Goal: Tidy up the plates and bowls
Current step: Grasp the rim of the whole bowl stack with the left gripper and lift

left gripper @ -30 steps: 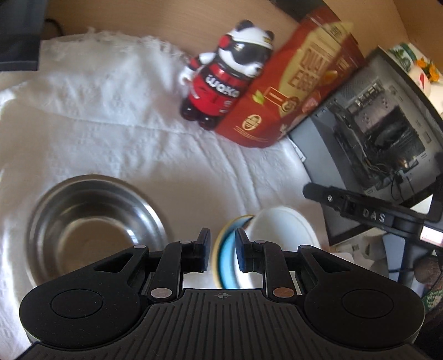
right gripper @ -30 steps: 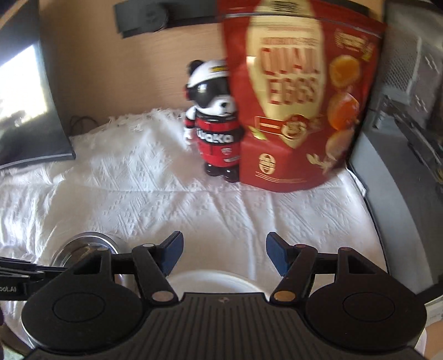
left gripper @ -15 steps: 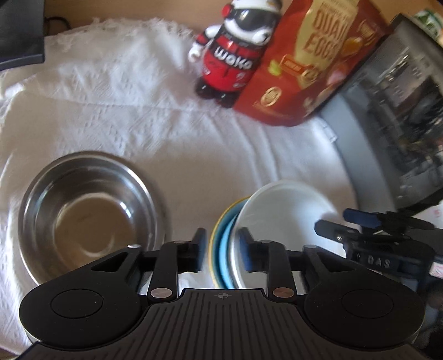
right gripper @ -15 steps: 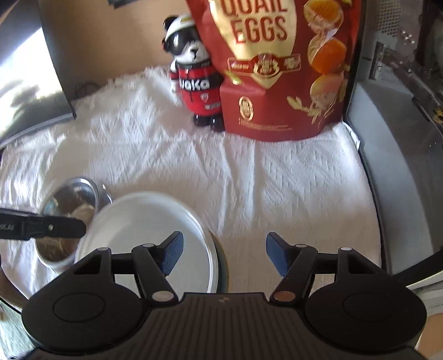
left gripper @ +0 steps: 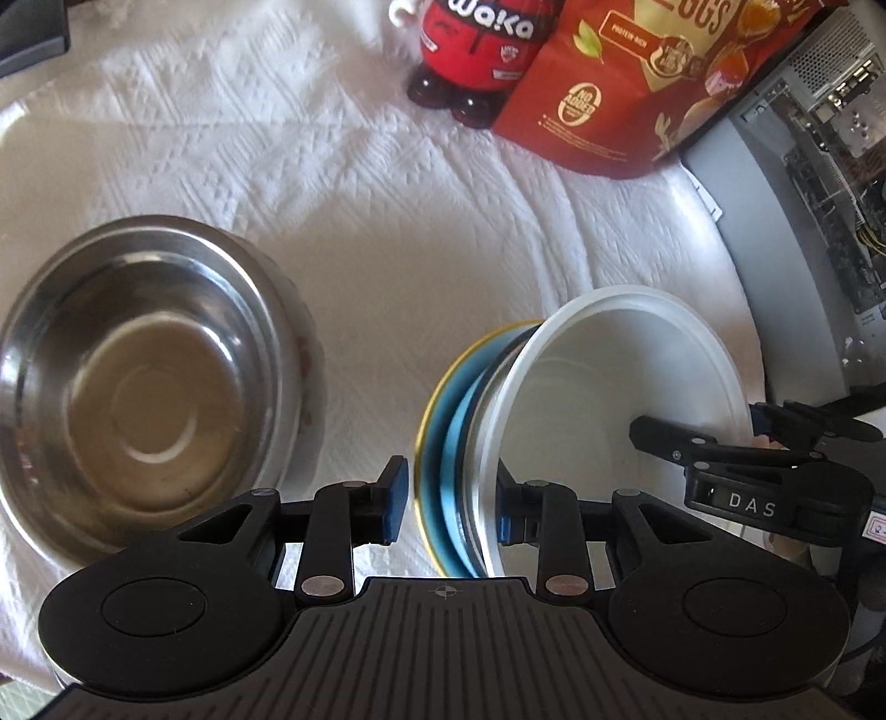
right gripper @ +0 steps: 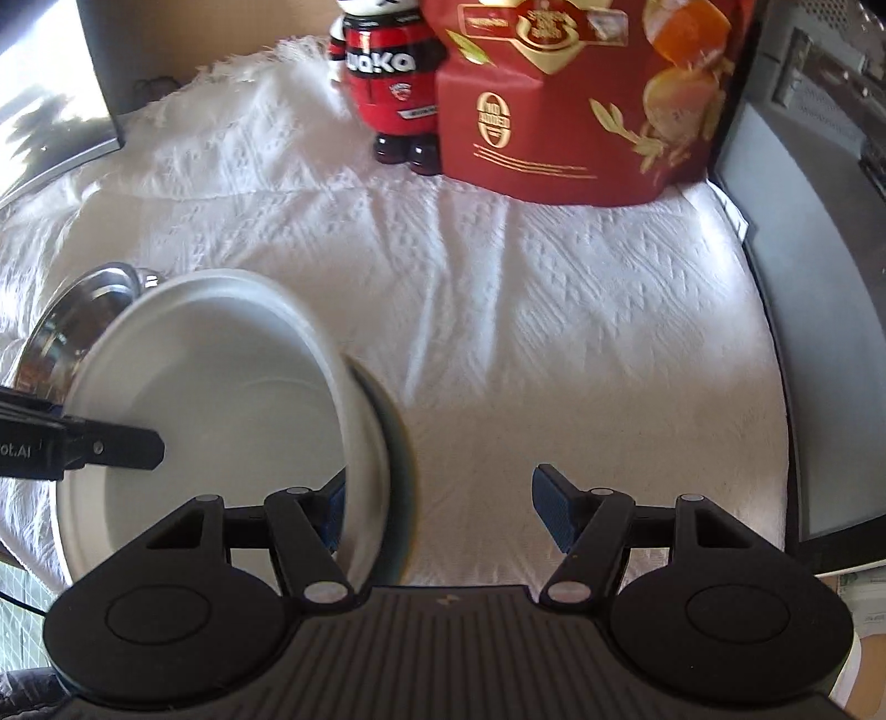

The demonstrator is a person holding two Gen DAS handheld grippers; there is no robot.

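The left gripper [left gripper: 451, 501] clamps the tilted plates [left gripper: 609, 421]; they may slip apart. The right gripper [right gripper: 437, 512] gapes wide, holding nothing, its left finger inside the white plate [right gripper: 221, 399]

panda figure [left gripper: 476, 50]: "waka" | red pouch [left gripper: 626, 83]: "EGGS", "PROTEIN-RICH" | right hand-held gripper [left gripper: 775, 437]: "DAS"

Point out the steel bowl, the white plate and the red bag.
steel bowl [left gripper: 144, 382], left wrist view, inner floor.
white plate [left gripper: 598, 410], left wrist view, inner face.
red bag [right gripper: 576, 111], right wrist view, printed front.
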